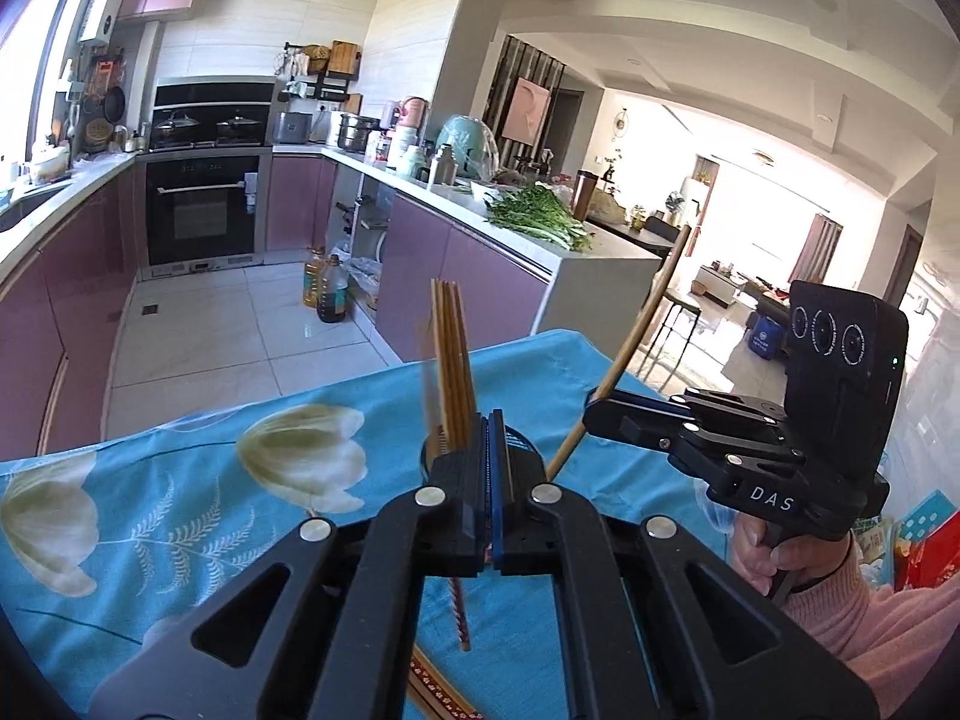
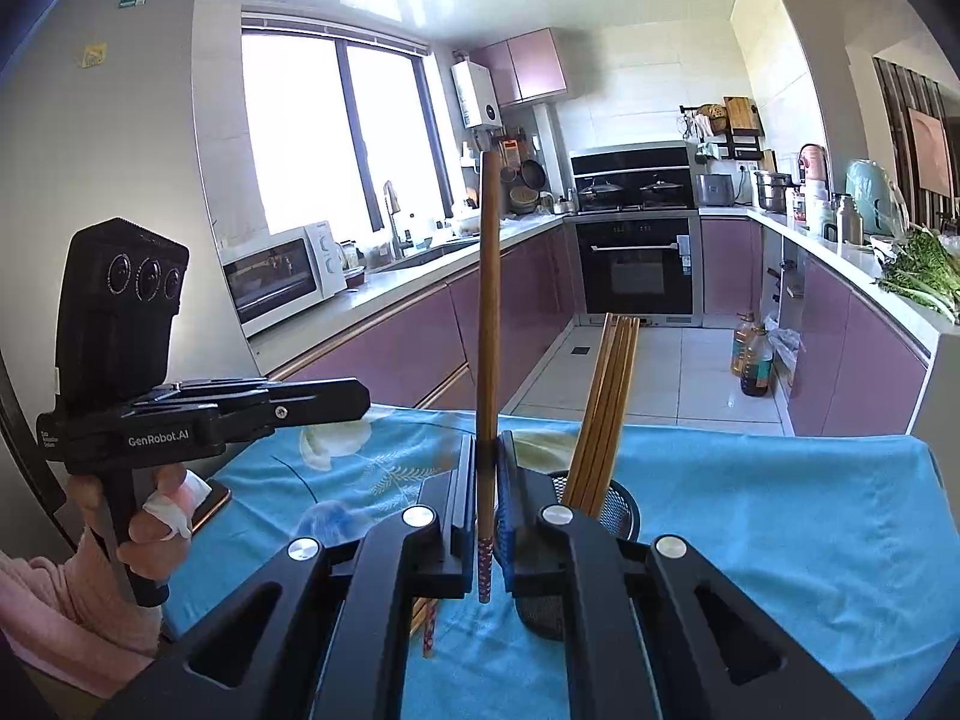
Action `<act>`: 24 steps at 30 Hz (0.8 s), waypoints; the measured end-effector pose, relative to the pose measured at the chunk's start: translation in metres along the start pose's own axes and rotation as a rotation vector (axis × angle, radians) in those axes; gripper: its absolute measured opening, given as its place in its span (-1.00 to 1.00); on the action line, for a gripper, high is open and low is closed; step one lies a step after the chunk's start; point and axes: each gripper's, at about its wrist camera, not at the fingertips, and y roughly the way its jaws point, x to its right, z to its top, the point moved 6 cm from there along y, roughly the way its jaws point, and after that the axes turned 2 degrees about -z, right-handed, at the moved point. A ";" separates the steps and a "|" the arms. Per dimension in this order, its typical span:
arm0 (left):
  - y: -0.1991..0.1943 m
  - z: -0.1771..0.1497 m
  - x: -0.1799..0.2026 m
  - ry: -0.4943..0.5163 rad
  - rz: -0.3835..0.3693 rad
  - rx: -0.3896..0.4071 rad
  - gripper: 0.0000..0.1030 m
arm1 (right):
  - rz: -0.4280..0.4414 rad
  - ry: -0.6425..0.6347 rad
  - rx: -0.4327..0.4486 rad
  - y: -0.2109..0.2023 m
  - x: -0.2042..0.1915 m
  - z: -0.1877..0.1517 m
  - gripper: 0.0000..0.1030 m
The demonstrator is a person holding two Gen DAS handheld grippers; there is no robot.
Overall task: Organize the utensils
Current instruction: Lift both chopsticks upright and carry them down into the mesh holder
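Note:
A black mesh utensil holder [image 2: 612,510] stands on the blue flowered tablecloth [image 2: 780,510] and holds several brown chopsticks [image 2: 606,408] upright. My right gripper [image 2: 487,480] is shut on one brown chopstick [image 2: 487,300], held upright just left of the holder; that gripper [image 1: 594,402] and chopstick [image 1: 636,336] also show in the left wrist view. My left gripper [image 1: 487,444] is shut with nothing between its pads, right in front of the holder's chopsticks [image 1: 453,360]. More chopsticks [image 1: 459,618] lie on the cloth under it.
The table's far edge drops to a tiled floor with oil bottles [image 1: 330,291]. Purple kitchen cabinets, an oven [image 2: 636,264] and a counter with greens [image 1: 540,216] lie beyond. A phone [image 2: 213,501] lies on the cloth at the left.

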 end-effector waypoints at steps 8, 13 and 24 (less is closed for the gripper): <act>0.023 -0.022 -0.017 -0.011 0.066 -0.073 -0.96 | 0.001 0.020 -0.028 0.006 0.006 -0.011 -0.89; 0.045 -0.049 -0.047 -0.055 0.124 -0.172 -0.78 | 0.005 0.037 -0.043 0.006 0.009 -0.017 -0.89; 0.073 -0.118 -0.090 -0.090 0.239 -0.351 -0.73 | 0.013 0.064 -0.084 0.010 0.014 -0.035 -0.89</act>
